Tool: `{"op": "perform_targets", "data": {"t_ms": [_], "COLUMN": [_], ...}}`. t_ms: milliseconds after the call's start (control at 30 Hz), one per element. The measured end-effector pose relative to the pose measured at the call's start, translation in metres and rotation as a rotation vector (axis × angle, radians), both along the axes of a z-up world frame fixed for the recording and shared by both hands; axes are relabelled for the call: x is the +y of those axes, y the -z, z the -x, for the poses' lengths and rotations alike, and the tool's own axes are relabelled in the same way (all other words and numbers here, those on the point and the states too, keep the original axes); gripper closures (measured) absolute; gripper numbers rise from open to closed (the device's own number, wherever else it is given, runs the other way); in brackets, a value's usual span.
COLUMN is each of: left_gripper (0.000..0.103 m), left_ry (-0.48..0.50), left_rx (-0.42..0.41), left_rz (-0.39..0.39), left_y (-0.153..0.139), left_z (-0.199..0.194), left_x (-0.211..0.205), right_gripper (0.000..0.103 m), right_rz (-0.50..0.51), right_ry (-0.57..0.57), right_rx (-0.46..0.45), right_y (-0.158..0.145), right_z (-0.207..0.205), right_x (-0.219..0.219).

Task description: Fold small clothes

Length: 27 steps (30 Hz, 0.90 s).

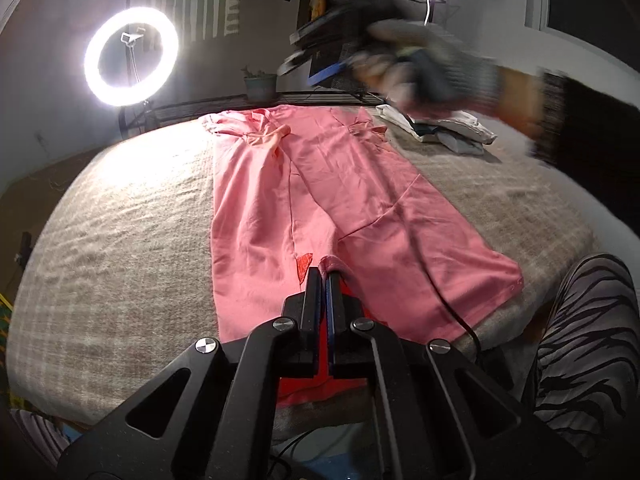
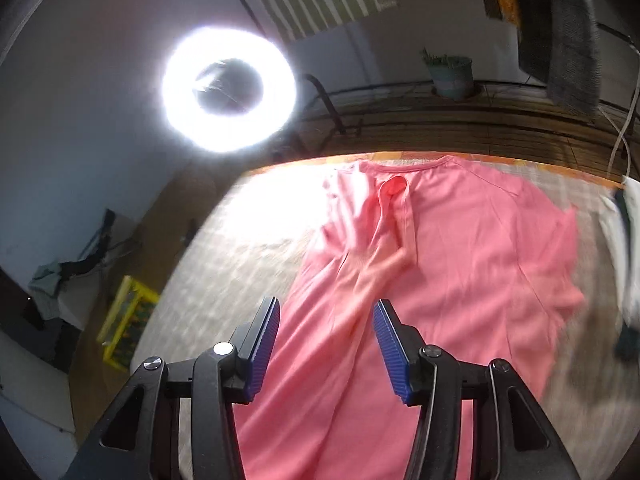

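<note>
The pink shirt (image 1: 320, 200) lies spread on the grey blanket (image 1: 120, 220) covering the bench, its collar toward the far edge, one side folded in over the middle. My left gripper (image 1: 326, 270) is clamped on a bunched bit of the shirt's near hem. My right gripper (image 2: 325, 322) hangs above the shirt with its blue pads (image 2: 267, 332) apart and nothing between them. A pile of light clothes (image 1: 444, 128) sits near the shirt's far right corner. A ring light (image 1: 131, 56) glows beyond the bench, near a potted plant (image 1: 260, 84).
</note>
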<state>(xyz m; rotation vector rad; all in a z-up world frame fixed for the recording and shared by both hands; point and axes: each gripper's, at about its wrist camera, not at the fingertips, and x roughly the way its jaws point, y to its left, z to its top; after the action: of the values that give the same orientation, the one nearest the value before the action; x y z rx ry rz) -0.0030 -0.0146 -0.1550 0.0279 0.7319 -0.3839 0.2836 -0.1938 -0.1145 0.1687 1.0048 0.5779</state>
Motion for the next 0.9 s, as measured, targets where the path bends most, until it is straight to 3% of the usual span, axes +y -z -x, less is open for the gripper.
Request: {"op": "perform_targets", "data": {"t_ms": [167, 300, 367, 400, 433, 467, 500, 700, 900], "left_gripper": [0.103, 0.103, 0.103, 0.103, 0.103, 0.103, 0.103, 0.103, 0.103], "left_ry": [0.017, 0.028, 0.038, 0.044, 0.051, 0.054, 0.053, -0.017, -0.15], "left_rx": [0.017, 0.028, 0.033, 0.031, 0.03, 0.031, 0.029, 0.017, -0.004], "left_rz": [0.023, 0.038, 0.051, 0.052, 0.054, 0.06, 0.068, 0.142, 0.201], "left_y": [0.005, 0.009, 0.011, 0.011, 0.012, 0.012, 0.011, 0.003, -0.002], "left_z": [-0.006, -0.011, -0.012, -0.013, -0.013, -0.014, -0.014, -0.011, 0.002], "left_x": [0.0, -0.001, -0.003, -0.005, -0.006, -0.007, -0.006, 0.028, 0.082], "right_gripper": [0.055, 0.055, 0.055, 0.066, 0.086, 0.095, 0.103, 0.103, 0.103], "right_rz": [0.108, 0.25, 0.24, 0.223, 0.212, 0.207, 0.209, 0.186, 0.203], "right_ry": [0.036, 0.097, 0.121, 0.12, 0.113, 0.104, 0.101, 0.114, 0.068], "right_rx": [0.081, 0.129, 0.169, 0.186, 0.188, 0.191, 0.184, 0.097, 0.004], "right_y": [0.053, 0.088, 0.1, 0.104, 0.104, 0.105, 0.103, 0.058, 0.006], "right_z": [-0.075, -0.102, -0.108, -0.109, -0.11, -0.111, -0.11, -0.11, -0.115], "right_x": [0.034, 0.044, 0.04, 0.038, 0.038, 0.038, 0.038, 0.051, 0.114]}}
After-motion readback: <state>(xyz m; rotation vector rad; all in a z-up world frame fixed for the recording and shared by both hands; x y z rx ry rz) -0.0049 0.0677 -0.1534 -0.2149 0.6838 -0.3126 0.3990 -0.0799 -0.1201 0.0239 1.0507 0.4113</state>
